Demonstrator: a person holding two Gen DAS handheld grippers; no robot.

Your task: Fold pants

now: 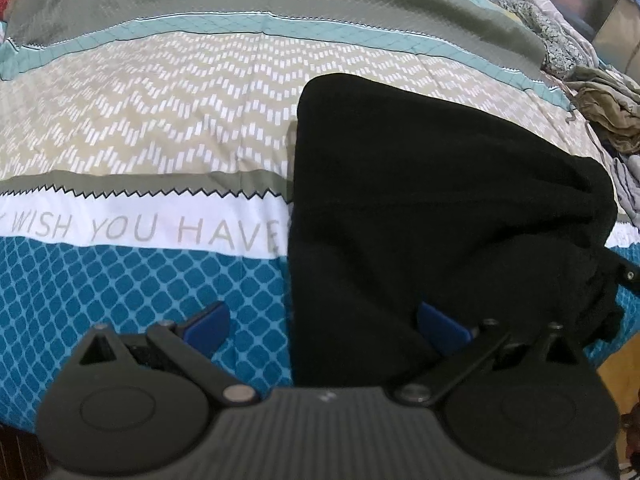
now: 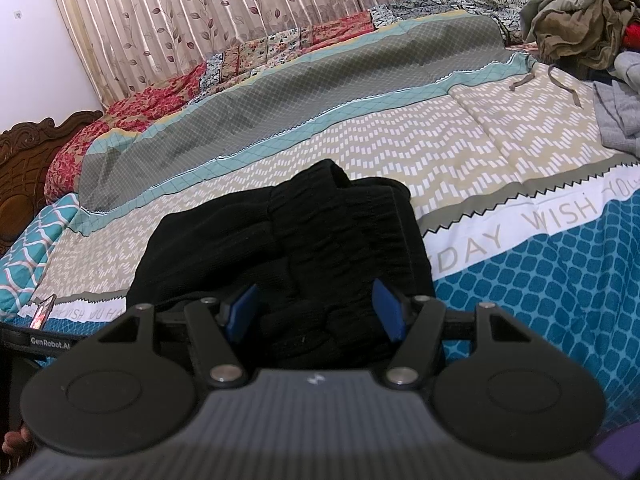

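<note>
Black pants (image 1: pixel 432 200) lie folded in a compact bundle on the patterned bedspread (image 1: pixel 160 128). My left gripper (image 1: pixel 324 324) is open at the bundle's near left edge, with one blue pad (image 1: pixel 206 322) over the bedspread and the other over the pants. In the right wrist view the pants (image 2: pixel 304 232) lie straight ahead with the gathered waistband on top. My right gripper (image 2: pixel 316 310) is open, its blue pads (image 2: pixel 244 310) standing either side of the near end of the bundle, with cloth between them.
A heap of olive and grey clothes (image 2: pixel 580 12) lies at the far right of the bed, also in the left wrist view (image 1: pixel 608 112). A carved wooden headboard (image 2: pixel 24 168) and a curtain (image 2: pixel 224 12) stand behind. The other gripper's body (image 2: pixel 36 340) shows at lower left.
</note>
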